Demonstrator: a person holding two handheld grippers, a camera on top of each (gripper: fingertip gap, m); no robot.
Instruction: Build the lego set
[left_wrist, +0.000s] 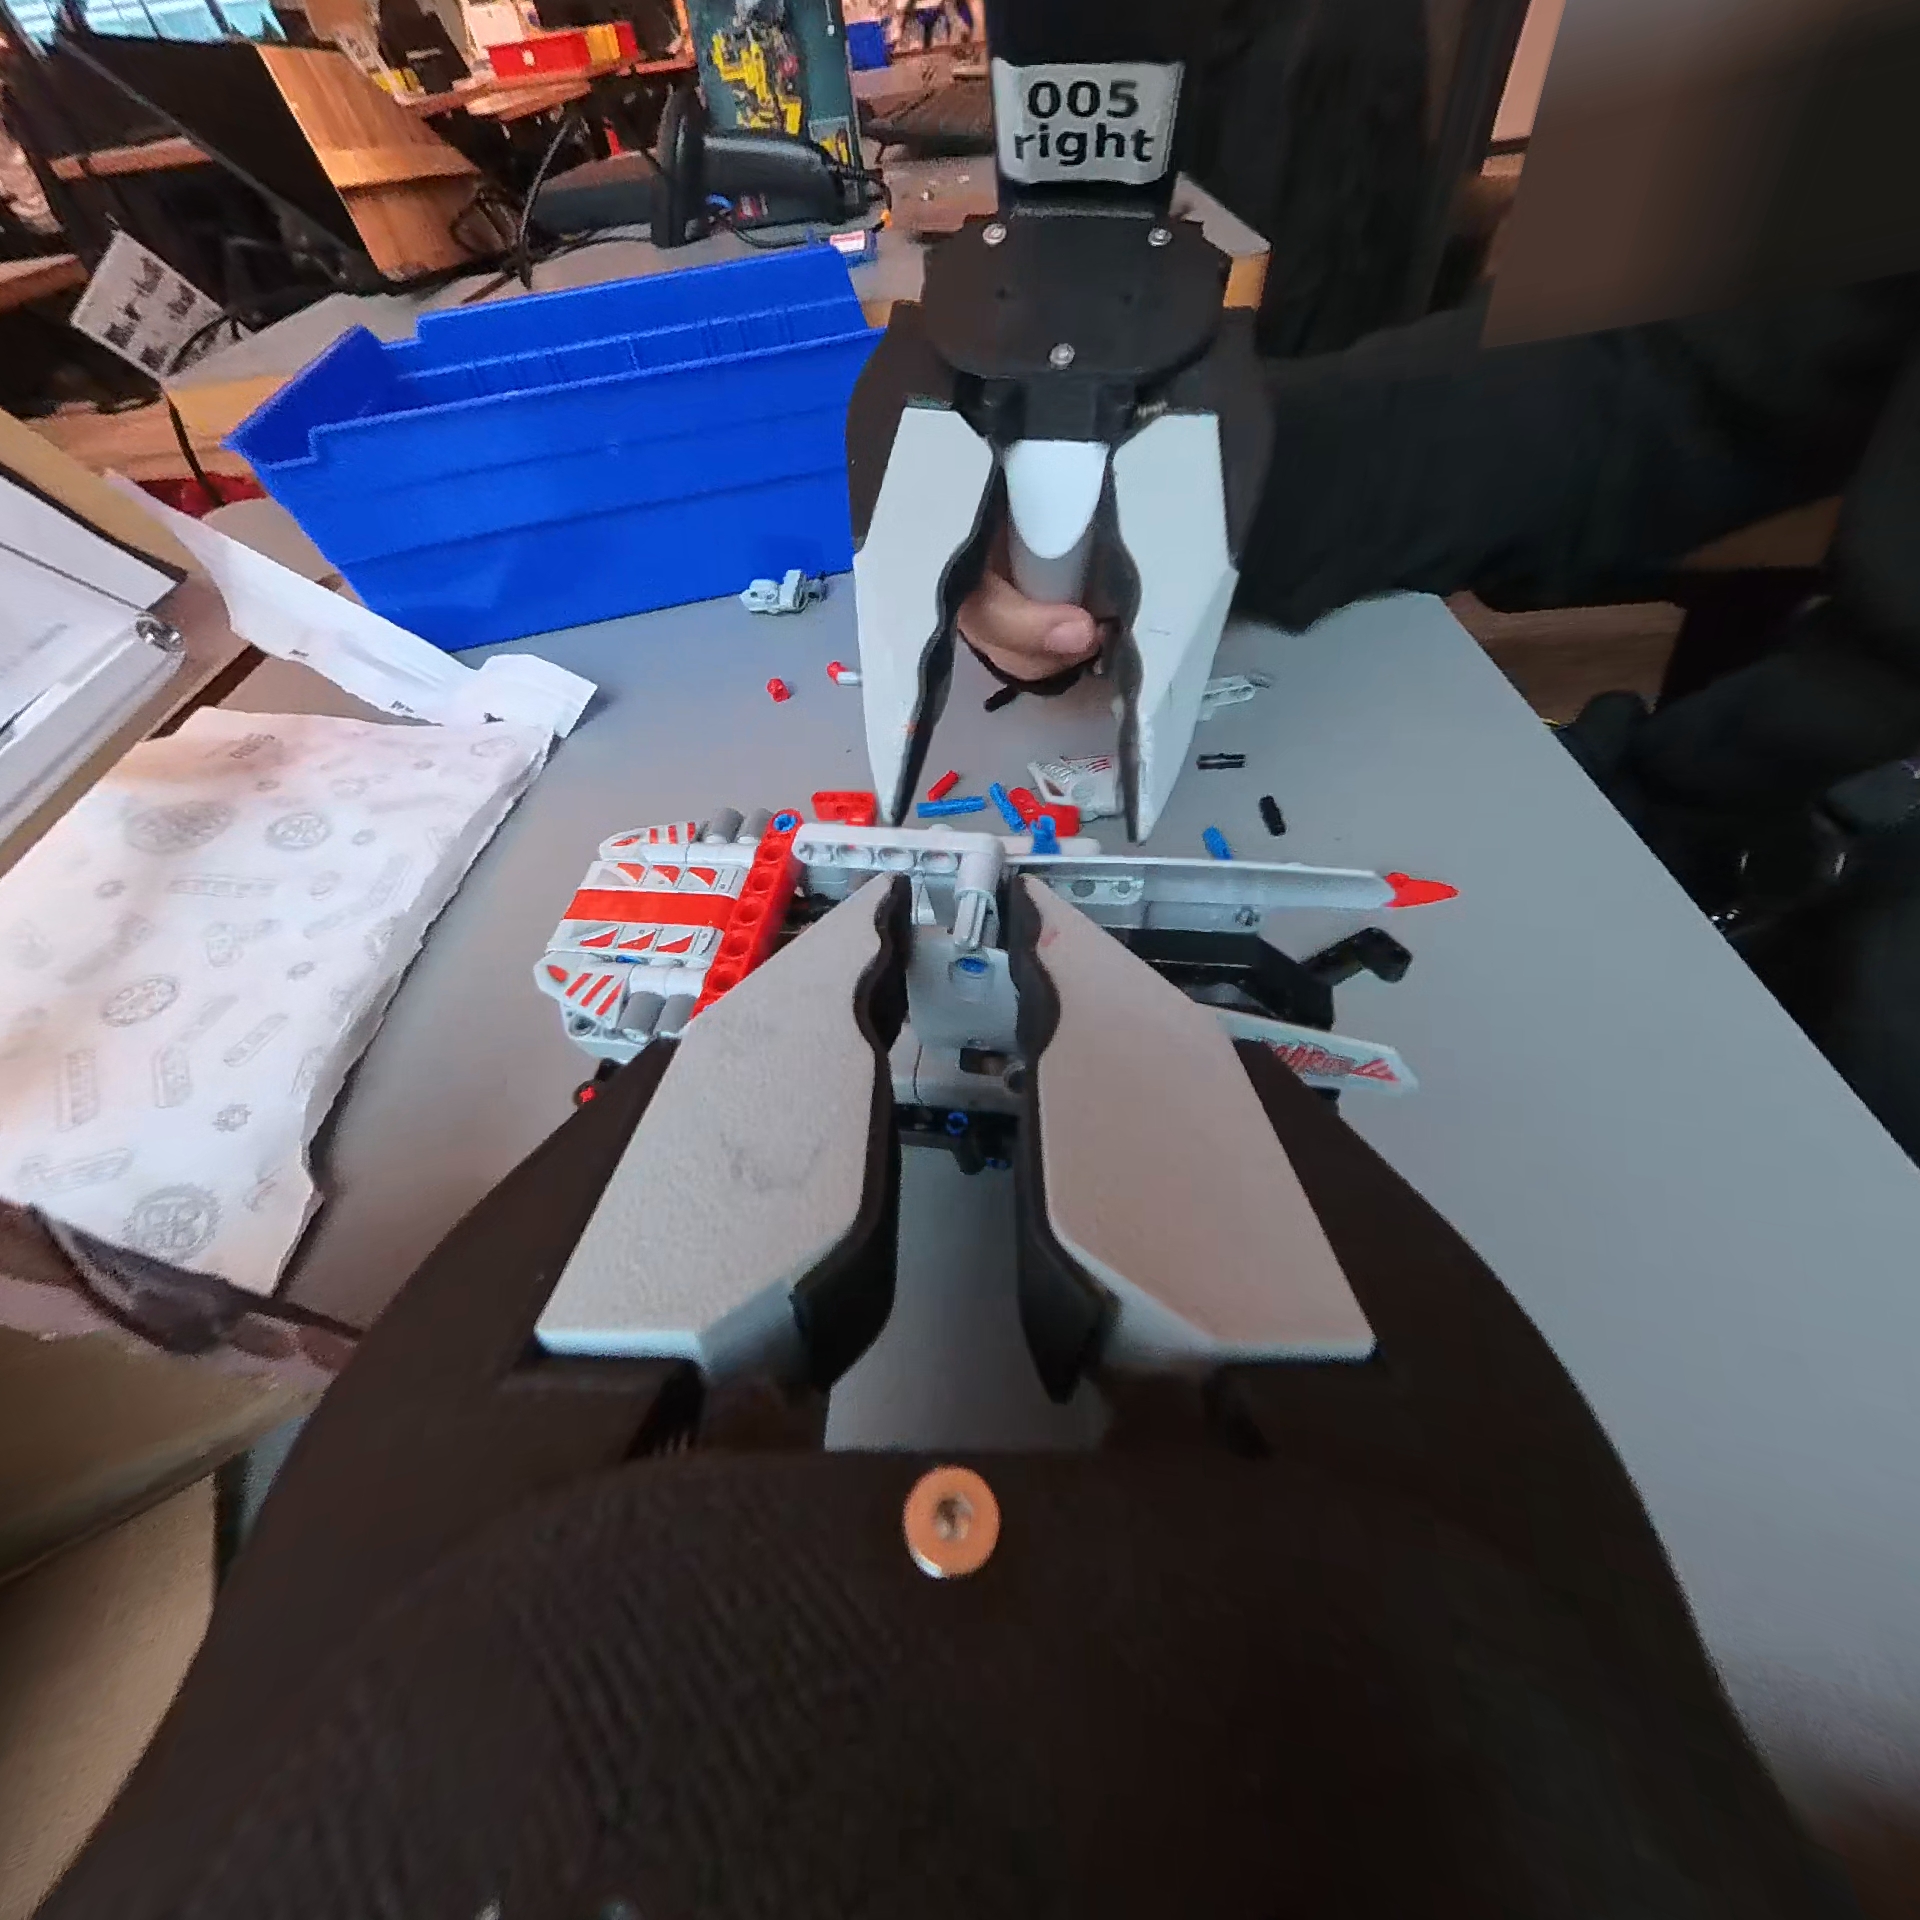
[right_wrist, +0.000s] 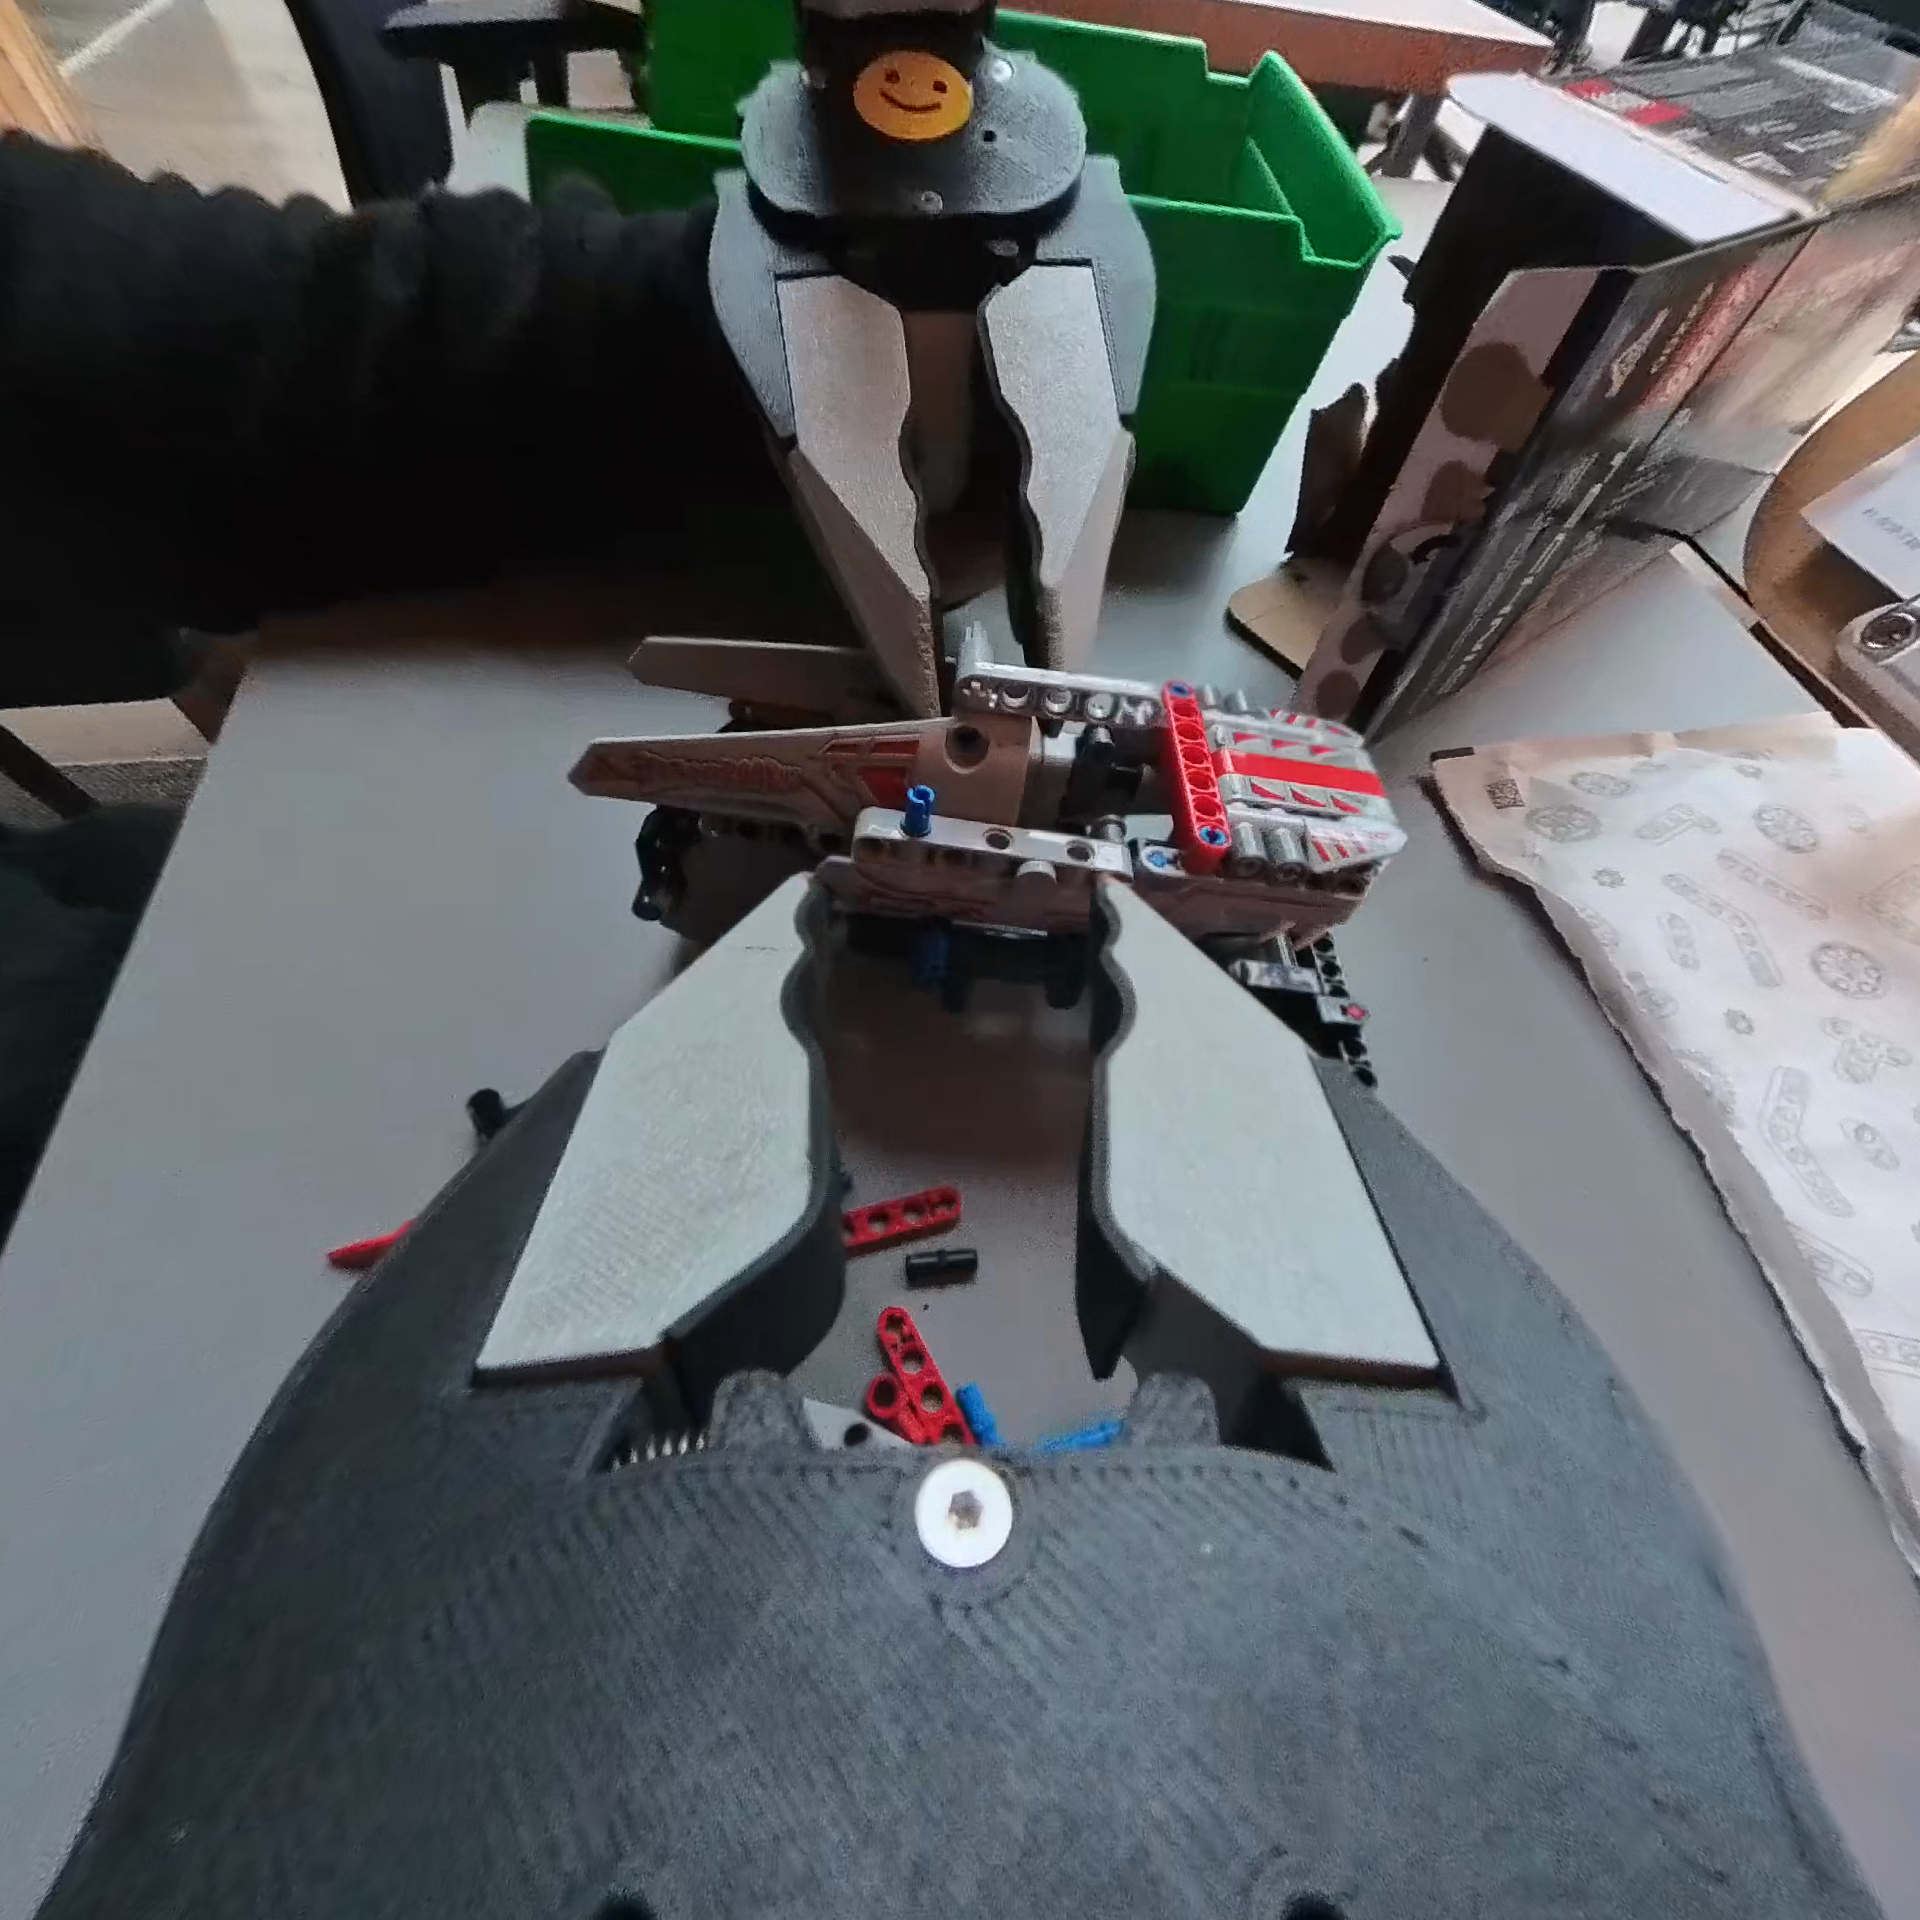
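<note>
While the grey, red and black brick-built lego model (left_wrist: 977, 935) lay on the grey table (left_wrist: 1558, 1195) between the two tools, the left gripper (left_wrist: 951, 914) pinched its grey middle section, jaws closed onto it. The right gripper (right_wrist: 951, 914) hung with jaws apart at the model's grey beam carrying the blue pin (right_wrist: 920, 805), gripping nothing. Judging from this, the left should brace firmly while the right picks one loose part, perhaps the red perforated beam (right_wrist: 902, 1216), and presses squarely, lest the model twist.
</note>
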